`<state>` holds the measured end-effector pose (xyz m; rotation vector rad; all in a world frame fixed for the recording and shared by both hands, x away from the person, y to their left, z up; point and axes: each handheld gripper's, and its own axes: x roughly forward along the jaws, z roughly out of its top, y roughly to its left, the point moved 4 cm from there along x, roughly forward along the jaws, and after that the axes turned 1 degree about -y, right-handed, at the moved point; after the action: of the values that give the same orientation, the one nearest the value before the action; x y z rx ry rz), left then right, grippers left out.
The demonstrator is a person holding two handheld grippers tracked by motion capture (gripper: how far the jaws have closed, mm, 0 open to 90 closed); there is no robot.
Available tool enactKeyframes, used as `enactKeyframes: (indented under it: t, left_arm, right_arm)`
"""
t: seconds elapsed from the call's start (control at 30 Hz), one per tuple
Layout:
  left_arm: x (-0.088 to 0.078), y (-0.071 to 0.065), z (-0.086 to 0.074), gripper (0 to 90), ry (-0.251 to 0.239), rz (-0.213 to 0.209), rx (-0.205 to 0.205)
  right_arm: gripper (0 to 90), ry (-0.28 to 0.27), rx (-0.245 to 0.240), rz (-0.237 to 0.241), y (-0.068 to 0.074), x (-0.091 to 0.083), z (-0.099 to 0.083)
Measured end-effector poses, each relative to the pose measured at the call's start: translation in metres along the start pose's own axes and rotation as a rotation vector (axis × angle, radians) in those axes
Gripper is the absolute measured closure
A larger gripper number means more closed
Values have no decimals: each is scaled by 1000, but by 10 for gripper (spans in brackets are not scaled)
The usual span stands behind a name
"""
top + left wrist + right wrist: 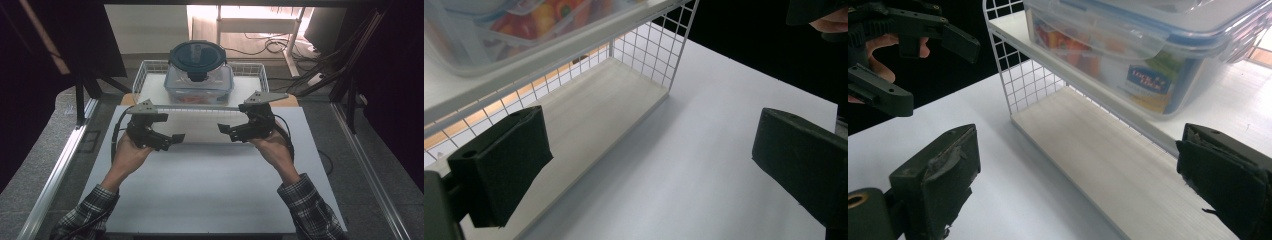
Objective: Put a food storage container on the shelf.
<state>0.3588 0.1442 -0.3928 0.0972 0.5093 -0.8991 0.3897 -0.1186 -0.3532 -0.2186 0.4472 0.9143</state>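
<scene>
A clear rectangular food box (174,86) with a blue-edged lid holds colourful food and stands on the upper level of a white wire rack (142,75) at the back centre. A round dark-lidded tub (197,54) sits on top of the box. My left gripper (170,141) and right gripper (227,133) hover just in front of the rack, pointing toward each other, both open and holding nothing. In the left gripper view, my left gripper (649,170) faces the wire rack (674,45). From the right gripper view, my right gripper (1073,185) faces the food box (1148,60).
A white mat (200,185) covers the table in front of the rack. Under the upper level lies the rack's pale wooden base (1108,150). Metal rails (60,165) run along both sides of the table. Cables and a desk frame (260,25) stand beyond the rack.
</scene>
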Motion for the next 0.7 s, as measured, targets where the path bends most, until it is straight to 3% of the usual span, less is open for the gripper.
enactKeyframes:
  t: [0.27,0.7]
  left_arm:
    - [5,-8,-12,19,0,-7,11]
    - [9,-10,-37,23,-3,-6,-18]
  right_arm:
    - [29,9,-20,-7,6,0,-13]
    - [15,43,-27,-27,6,9,-41]
